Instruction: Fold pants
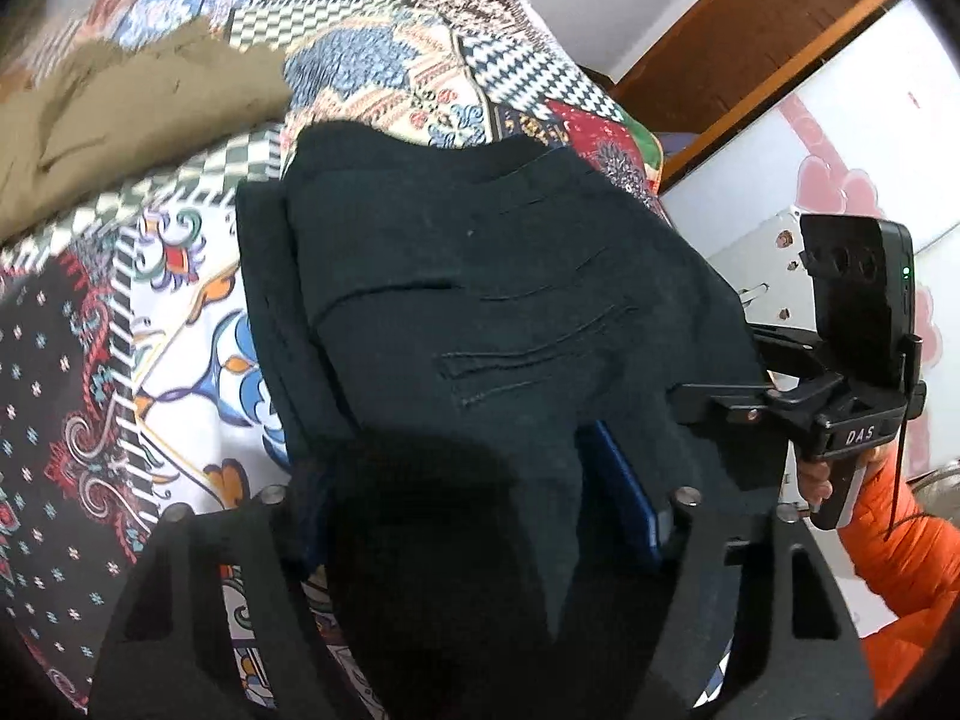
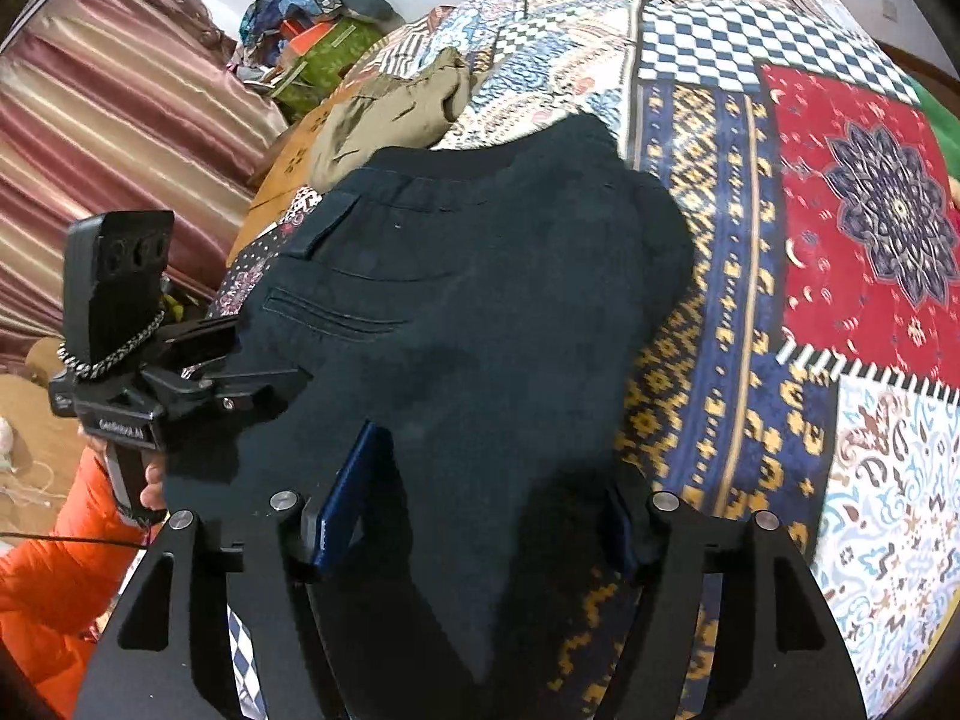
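Dark folded pants [image 1: 480, 276] lie on a patchwork bedspread [image 1: 180, 312], with pocket seams facing up. My left gripper [image 1: 456, 468] stands over their near edge. Its blue right pad [image 1: 618, 480] shows beside a hump of dark cloth that sits loosely between the wide-apart fingers; the left pad is hidden. In the right wrist view the same pants [image 2: 480, 276] fill the middle, waistband away from me. My right gripper [image 2: 492, 468] is open, cloth lying slack between its blue pads [image 2: 351, 480]. Each gripper shows in the other's view, at the pants' side edge: right gripper [image 1: 714, 396], left gripper [image 2: 282, 378].
A crumpled khaki garment [image 1: 120, 96] [image 2: 396, 102] lies further up the bedspread [image 2: 840, 210]. Orange sleeves [image 1: 900, 552] [image 2: 54, 570] hold the handles. Striped curtains [image 2: 90, 120] and a pile of cloth [image 2: 312, 18] stand off the bed's left side, a brown door frame [image 1: 720, 42] to the right.
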Available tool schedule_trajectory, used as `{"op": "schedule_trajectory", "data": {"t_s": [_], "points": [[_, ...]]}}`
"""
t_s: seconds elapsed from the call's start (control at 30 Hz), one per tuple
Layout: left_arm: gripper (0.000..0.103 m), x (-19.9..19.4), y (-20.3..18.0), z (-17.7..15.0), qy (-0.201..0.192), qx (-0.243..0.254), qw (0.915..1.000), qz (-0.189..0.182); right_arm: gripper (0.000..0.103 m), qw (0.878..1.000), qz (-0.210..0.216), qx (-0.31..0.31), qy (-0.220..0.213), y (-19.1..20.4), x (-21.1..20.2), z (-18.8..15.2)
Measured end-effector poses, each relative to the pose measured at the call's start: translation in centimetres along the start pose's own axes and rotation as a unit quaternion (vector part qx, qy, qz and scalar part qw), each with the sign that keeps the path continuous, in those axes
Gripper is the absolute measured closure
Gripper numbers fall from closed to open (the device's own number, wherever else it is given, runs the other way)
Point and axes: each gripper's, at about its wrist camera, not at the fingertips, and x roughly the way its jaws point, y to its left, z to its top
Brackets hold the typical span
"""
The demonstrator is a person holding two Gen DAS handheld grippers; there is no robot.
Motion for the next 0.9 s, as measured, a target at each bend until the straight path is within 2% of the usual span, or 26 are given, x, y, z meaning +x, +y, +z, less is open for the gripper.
{"op": "schedule_trajectory", "data": {"t_s": [0.17, 0.23, 0.33, 0.6, 0.9], "points": [[0.056, -1.1, -0.5, 0.6, -0.015, -0.002, 0.9998, 0.015, 0.061, 0.999, -0.016, -0.025, -0.021, 1.5, -0.6, 0.6], [0.058, -1.7, -0.4, 1.2, -0.021, -0.001, 0.9996, 0.017, 0.069, 0.999, -0.019, -0.032, -0.031, 2.0, -1.1, 0.9], [0.061, -2.6, -1.2, 1.3, -0.035, 0.016, 0.9988, 0.032, 0.074, 0.998, -0.017, -0.038, -0.042, 2.5, -2.0, 1.2], [0.062, -6.7, -2.6, 2.8, -0.097, 0.037, 0.9935, 0.047, 0.076, 0.993, -0.029, -0.069, -0.088, 5.4, -4.6, 3.1], [0.062, -12.6, -2.0, 5.1, -0.175, 0.052, 0.9808, 0.070, 0.076, 0.983, -0.031, -0.104, -0.146, 9.2, -6.6, 7.0]]}}
